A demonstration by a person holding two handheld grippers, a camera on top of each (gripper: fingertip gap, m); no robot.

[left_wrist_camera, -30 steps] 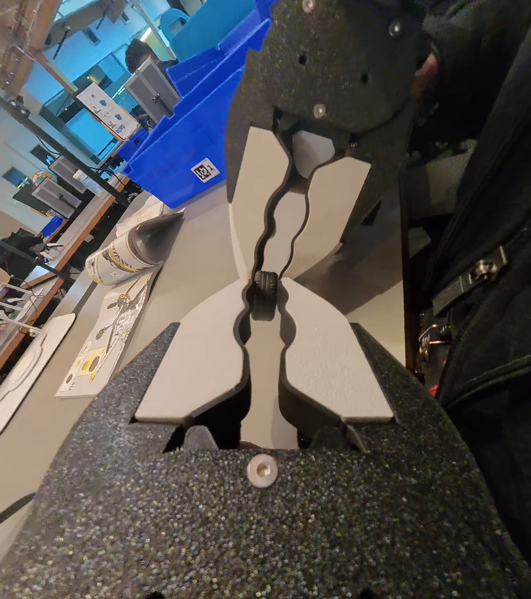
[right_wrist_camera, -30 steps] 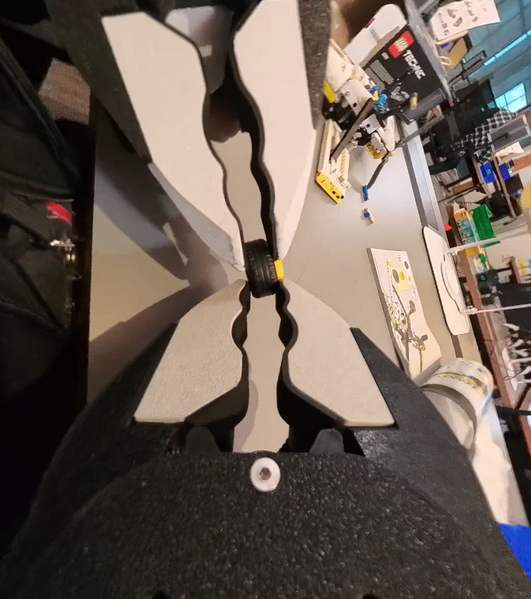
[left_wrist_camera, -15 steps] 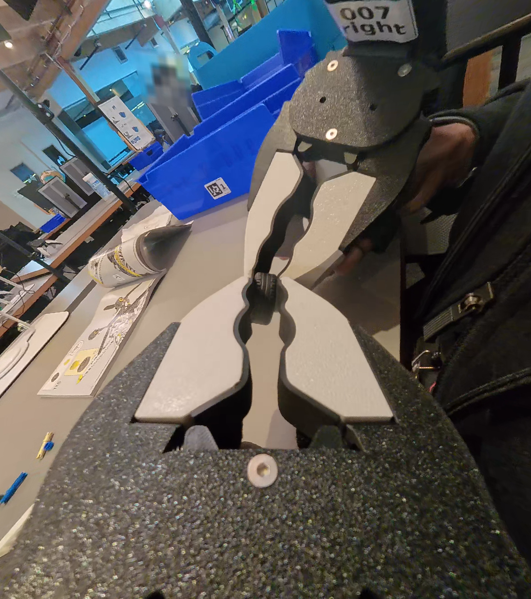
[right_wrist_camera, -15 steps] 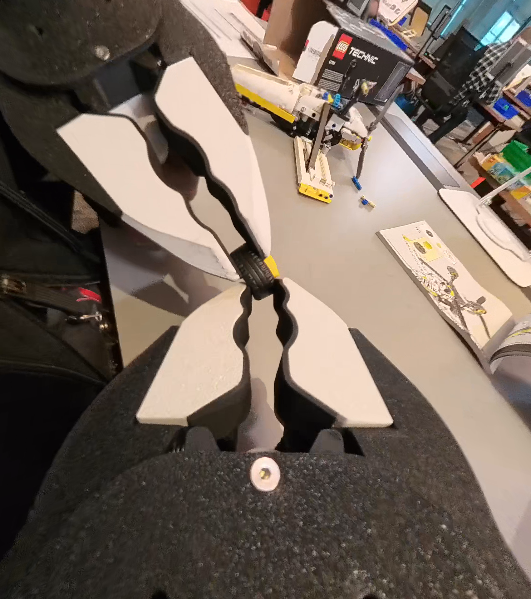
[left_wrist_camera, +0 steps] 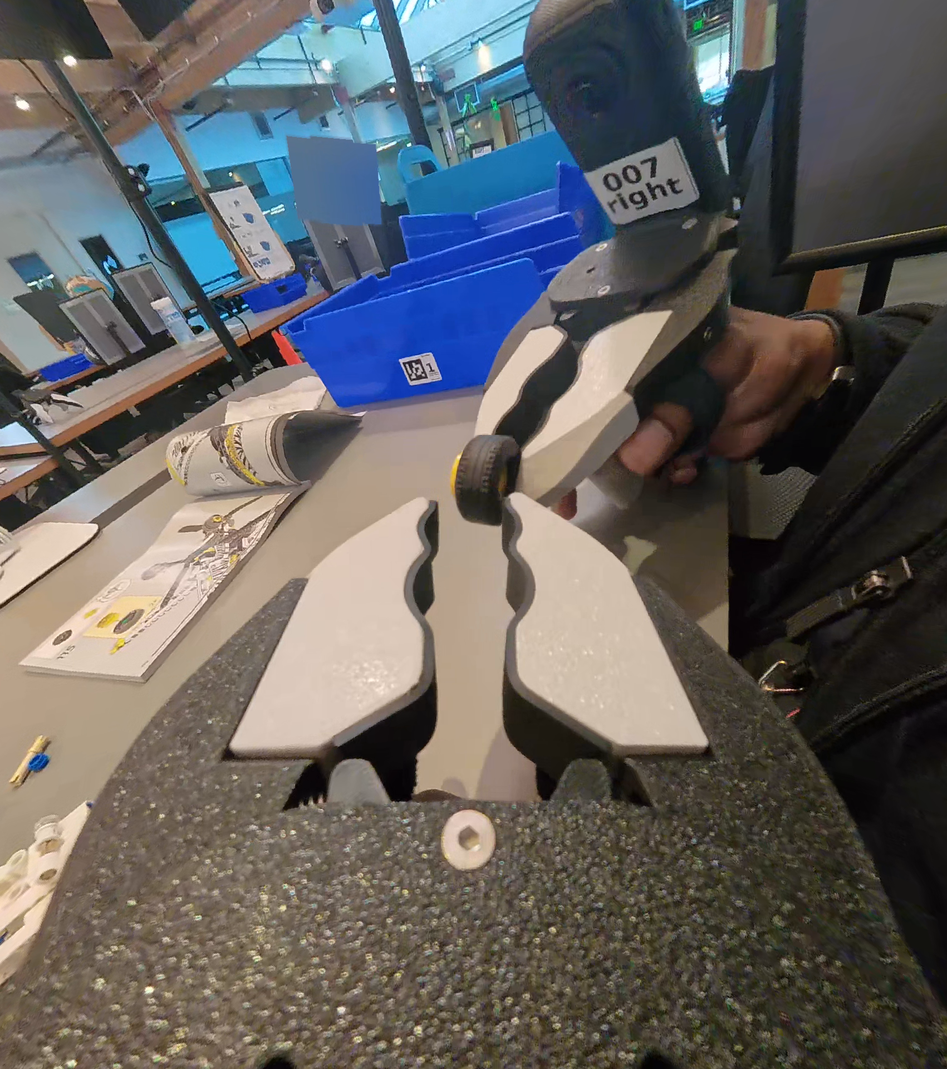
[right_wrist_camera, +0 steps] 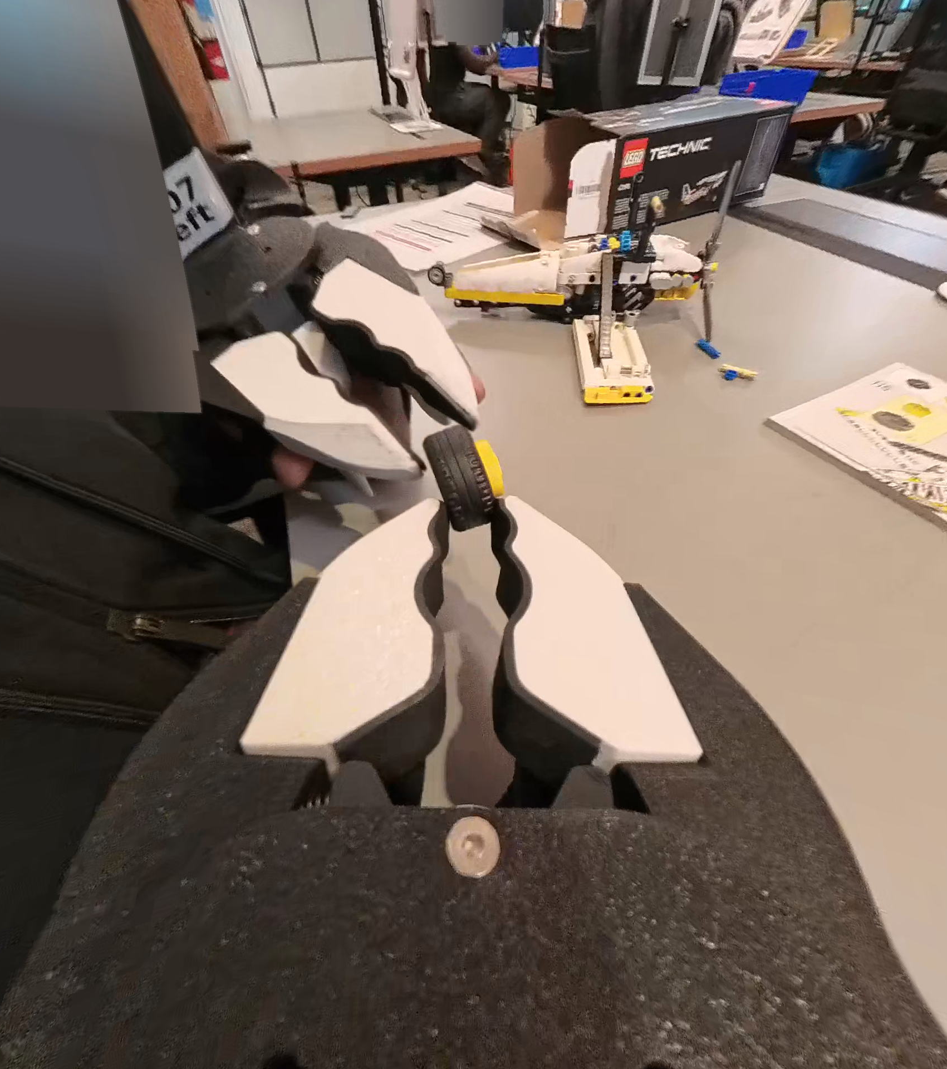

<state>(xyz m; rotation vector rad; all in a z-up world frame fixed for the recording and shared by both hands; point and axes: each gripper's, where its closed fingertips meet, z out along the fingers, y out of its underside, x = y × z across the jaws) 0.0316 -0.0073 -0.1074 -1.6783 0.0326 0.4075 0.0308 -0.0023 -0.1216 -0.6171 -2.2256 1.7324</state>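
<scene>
Beyond the right gripper (right_wrist_camera: pixel 468 509), on the grey tabletop (right_wrist_camera: pixel 690 578), stands a white-and-yellow brick-built aircraft model (right_wrist_camera: pixel 575 283), with an open instruction booklet (right_wrist_camera: pixel 922 439) to its right. The gripper's tips pinch a small black rubber wheel with a yellow hub (right_wrist_camera: pixel 462 480). The left gripper (left_wrist_camera: pixel 468 509) is spread, its tips just beside the wheel.
</scene>
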